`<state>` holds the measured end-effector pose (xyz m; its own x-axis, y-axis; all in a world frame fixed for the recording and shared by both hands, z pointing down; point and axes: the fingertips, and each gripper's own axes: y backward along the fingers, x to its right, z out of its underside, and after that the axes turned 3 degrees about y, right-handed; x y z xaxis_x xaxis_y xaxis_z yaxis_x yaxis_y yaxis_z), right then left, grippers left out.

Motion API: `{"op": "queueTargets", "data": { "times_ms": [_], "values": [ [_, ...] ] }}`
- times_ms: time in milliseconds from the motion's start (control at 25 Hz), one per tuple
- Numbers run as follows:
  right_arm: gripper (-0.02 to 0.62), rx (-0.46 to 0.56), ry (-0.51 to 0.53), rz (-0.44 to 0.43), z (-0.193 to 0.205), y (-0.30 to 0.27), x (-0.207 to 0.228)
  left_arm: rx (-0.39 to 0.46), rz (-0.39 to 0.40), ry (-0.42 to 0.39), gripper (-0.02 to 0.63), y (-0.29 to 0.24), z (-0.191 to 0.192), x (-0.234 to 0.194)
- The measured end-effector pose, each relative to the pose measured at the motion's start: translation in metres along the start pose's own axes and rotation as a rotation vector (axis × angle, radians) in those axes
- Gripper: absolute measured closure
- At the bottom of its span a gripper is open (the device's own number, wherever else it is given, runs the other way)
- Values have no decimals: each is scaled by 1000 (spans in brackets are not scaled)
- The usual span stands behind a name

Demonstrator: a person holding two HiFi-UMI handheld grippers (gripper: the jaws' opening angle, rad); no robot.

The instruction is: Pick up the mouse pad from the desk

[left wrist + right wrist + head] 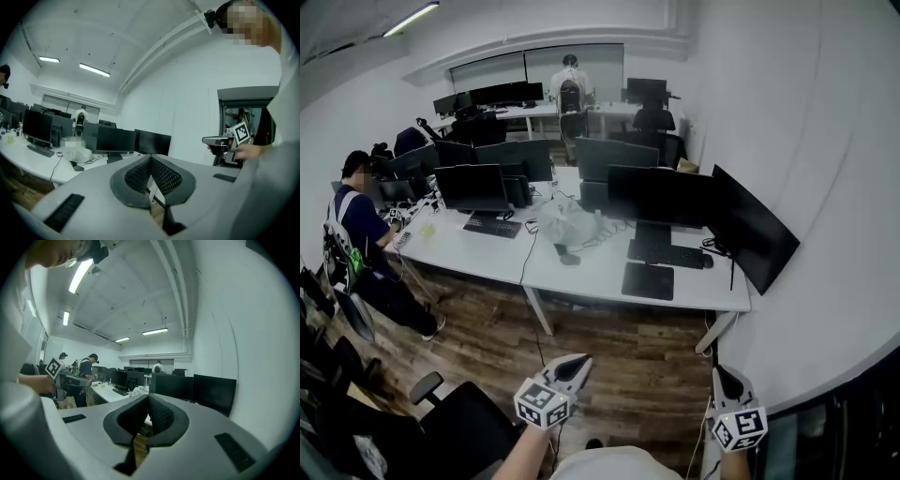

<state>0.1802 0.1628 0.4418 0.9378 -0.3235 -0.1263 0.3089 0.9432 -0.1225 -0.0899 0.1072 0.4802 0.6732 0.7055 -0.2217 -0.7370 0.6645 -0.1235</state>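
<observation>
Left claw (583, 360), right claw (725, 374) closed (empty); mouse pad (648, 280) distant.

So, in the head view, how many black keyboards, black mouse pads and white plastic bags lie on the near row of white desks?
Black flat keyboards: 2
Black square mouse pad: 1
White crumpled plastic bag: 1
Total: 4

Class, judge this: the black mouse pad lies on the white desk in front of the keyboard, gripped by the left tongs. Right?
Not gripped. The head view shows the mouse pad lying untouched on the desk in front of the keyboard; the left tongs hang shut and empty, far from it.
</observation>
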Motion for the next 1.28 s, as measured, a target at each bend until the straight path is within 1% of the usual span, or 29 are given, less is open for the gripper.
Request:
{"op": "queueTargets", "data": {
  "times_ms": [120,320,440,480,560,640,840,1280],
  "values": [
    [583,5,-9,3,-3,-1,0,-2,0,1,592,0,1,-1],
    [583,15,-68,24,-6,-3,3,-4,-1,11,592,1,3,-2],
    [583,17,-61,31,-5,-6,1,-11,0,18,592,2,7,-4],
    [575,16,-57,30,-4,-7,0,-14,1,20,591,1,8,-5],
    [523,11,-55,28,-3,-9,-1,-18,4,25,592,0,10,-5],
    [510,6,-53,27,-4,-10,-3,-20,11,28,592,0,11,-6],
    [437,-7,-48,20,-4,-15,-11,-14,24,31,592,3,7,-12],
    [396,-34,-54,17,-2,-34,-30,-36,45,42,592,7,16,-32]
  ]
}}
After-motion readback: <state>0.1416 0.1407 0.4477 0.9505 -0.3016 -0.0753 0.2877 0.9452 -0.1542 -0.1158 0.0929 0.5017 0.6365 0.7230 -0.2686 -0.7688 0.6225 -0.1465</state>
